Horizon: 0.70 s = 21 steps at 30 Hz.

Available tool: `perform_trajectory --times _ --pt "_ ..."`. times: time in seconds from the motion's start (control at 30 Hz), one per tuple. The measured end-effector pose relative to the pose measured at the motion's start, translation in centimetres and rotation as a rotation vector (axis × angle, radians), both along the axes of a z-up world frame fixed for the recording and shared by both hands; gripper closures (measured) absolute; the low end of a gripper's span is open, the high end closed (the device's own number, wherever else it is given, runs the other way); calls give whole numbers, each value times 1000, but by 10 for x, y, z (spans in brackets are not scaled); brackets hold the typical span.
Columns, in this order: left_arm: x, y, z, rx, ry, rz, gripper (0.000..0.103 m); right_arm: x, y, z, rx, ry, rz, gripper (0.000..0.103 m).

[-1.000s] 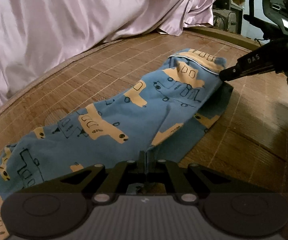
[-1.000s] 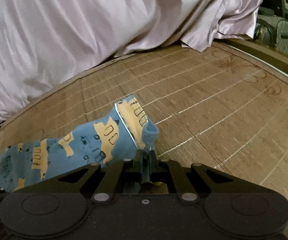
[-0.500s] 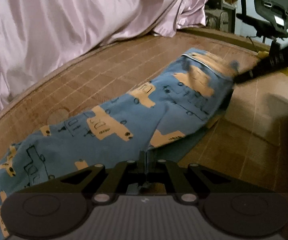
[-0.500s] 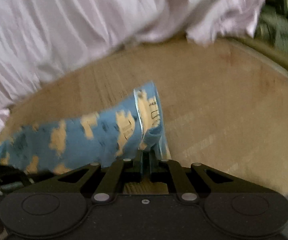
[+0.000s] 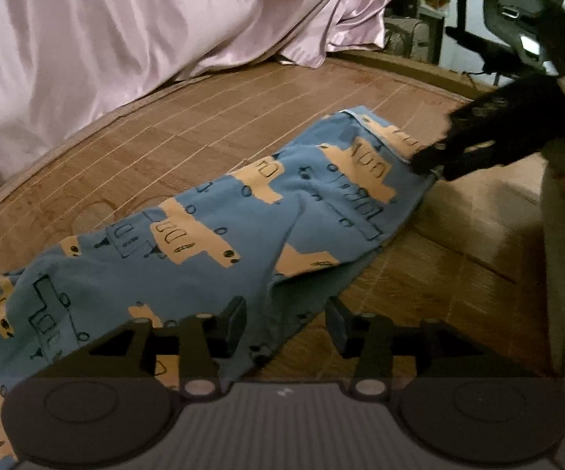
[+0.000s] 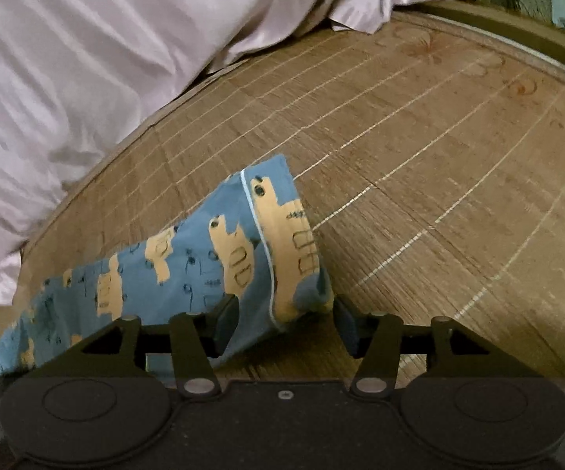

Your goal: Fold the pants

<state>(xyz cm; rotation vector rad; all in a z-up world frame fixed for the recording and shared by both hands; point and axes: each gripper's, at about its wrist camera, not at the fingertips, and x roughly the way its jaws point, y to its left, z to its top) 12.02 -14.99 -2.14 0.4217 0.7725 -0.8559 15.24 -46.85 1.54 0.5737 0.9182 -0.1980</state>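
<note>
pants (image 5: 243, 235) lie lengthwise-folded; both my grippers, left (image 5: 285, 323) and right (image 6: 285, 323), gape apart—should regrip hem corners squarely.

No text, label, brand or number can be read in either view. The pants (image 5: 267, 211) carry only drawn yellow vehicles, without letters. The right gripper (image 5: 435, 160) is too blurred to show any marking.

Ahead and right of our left claw (image 5: 286, 325), the other claw (image 5: 478, 149) is motion-blurred, so we cannot tell how its jaws stand there. The pants (image 5: 212, 250) run off the frame's left edge, and their near part hides behind our claw's body. The chair (image 5: 517, 35) far ahead is cropped.
</note>
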Motion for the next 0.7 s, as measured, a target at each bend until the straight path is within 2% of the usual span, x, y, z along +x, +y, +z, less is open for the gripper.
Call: perform_trajectory --times 0.1,0.13,0.17,0.23,0.33,0.43,0.47,0.53,0.6,0.67,0.7 --pt "0 1 -2 16 -1 15 53 10 -9 -10 56 -5 -57 54" --pt "1 1 -3 21 3 27 53 12 -13 -13 82 -12 -82 60" --pt "2 2 -4 27 10 43 53 13 -16 -16 103 -20 -104 74" --pt "7 5 -6 24 42 71 53 16 -16 -17 82 -43 -120 88" --pt "11 9 -6 -1 72 81 52 22 6 3 -157 -140 10 90" --pt "11 9 -7 -17 95 65 44 20 36 27 -447 -227 163 91" --pt "10 10 -8 -17 94 60 41 21 41 29 -508 -223 201 90" --pt "7 9 -9 -10 85 40 36 27 44 22 -574 -158 244 88" --pt "4 11 -10 -4 84 24 29 38 35 4 -547 -30 229 88" --pt "3 15 -9 -3 95 23 29 45 24 -5 -516 34 185 85" --pt "4 19 -8 -8 105 34 29 47 22 -4 -542 48 157 85"
